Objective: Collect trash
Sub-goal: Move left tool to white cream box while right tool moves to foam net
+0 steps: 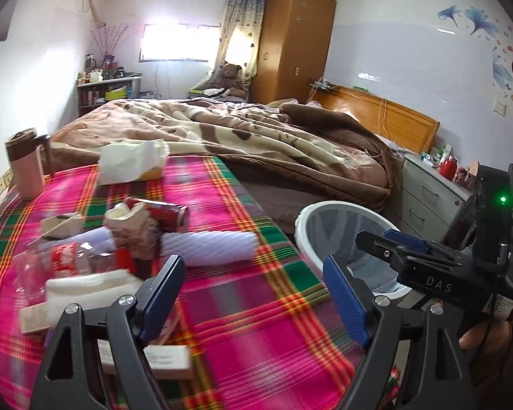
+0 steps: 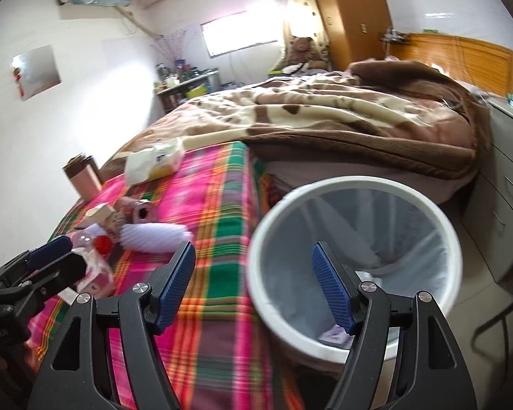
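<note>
Grippers level and wide open — left gripper (image 1: 256,294) over the plaid cloth (image 1: 256,341), right gripper (image 2: 253,287) at the bin (image 2: 355,184).

Daylight blows out the window (image 1: 179,42), the near plaid cloth (image 1: 242,307) smears with motion blur, edges bend fisheye-dark.

Crumpled wrappers (image 1: 147,229) heaped on plaid cloth; white bin (image 2: 355,259) upright beside it, nearly empty.

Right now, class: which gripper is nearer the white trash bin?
Right. The right gripper hangs open at the white trash bin rim; the left gripper is open over the plaid cloth beside it.
</note>
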Demonstrator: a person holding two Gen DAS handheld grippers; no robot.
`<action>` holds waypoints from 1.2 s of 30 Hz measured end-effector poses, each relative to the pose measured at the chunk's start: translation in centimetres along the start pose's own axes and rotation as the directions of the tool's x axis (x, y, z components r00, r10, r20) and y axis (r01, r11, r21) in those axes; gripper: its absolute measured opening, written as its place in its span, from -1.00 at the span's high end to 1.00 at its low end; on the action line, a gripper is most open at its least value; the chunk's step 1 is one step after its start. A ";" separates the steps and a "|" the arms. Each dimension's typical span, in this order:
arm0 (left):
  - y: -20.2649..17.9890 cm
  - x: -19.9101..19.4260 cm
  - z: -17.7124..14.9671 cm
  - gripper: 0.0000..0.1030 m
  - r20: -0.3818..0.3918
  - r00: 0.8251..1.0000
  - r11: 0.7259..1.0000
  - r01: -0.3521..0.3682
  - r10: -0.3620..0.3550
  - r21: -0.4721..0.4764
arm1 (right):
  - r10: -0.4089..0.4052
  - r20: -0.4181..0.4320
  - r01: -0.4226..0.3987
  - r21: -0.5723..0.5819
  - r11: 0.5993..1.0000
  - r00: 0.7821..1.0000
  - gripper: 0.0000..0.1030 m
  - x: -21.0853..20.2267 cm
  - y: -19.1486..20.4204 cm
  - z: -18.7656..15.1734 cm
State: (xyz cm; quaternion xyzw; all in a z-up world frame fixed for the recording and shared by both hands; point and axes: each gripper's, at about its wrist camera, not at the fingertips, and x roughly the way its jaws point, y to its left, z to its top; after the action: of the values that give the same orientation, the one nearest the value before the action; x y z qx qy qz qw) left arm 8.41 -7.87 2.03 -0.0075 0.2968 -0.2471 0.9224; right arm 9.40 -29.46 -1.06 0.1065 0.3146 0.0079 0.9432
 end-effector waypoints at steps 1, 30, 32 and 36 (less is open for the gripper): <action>0.6 -0.4 -0.3 -0.65 0.001 1.000 1.000 -0.013 0.013 0.001 | 0.006 -0.001 -0.006 -0.005 1.000 1.000 -0.41 0.1 0.3 0.0; 11.6 -1.3 -6.0 -0.74 -0.185 0.977 0.938 -0.158 0.104 -0.310 | 0.091 -0.135 -0.123 -0.252 0.960 0.987 -0.41 8.6 10.0 1.4; 11.6 -0.8 -6.2 -0.74 -0.201 0.975 0.929 -0.161 0.097 -0.334 | 0.089 -0.142 -0.123 -0.257 0.958 0.986 -0.41 9.2 10.2 1.6; 11.6 0.4 -6.2 -0.74 -0.225 0.969 0.922 -0.177 0.102 -0.344 | 0.092 -0.170 -0.137 -0.273 0.952 0.981 -0.41 10.6 10.4 2.0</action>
State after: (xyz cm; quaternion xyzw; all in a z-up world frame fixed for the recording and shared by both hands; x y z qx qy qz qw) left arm 10.49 2.96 -5.18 -0.1306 0.4293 -0.1213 0.8854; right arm 19.59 -18.79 -3.65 -0.0126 0.3761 0.1158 0.9192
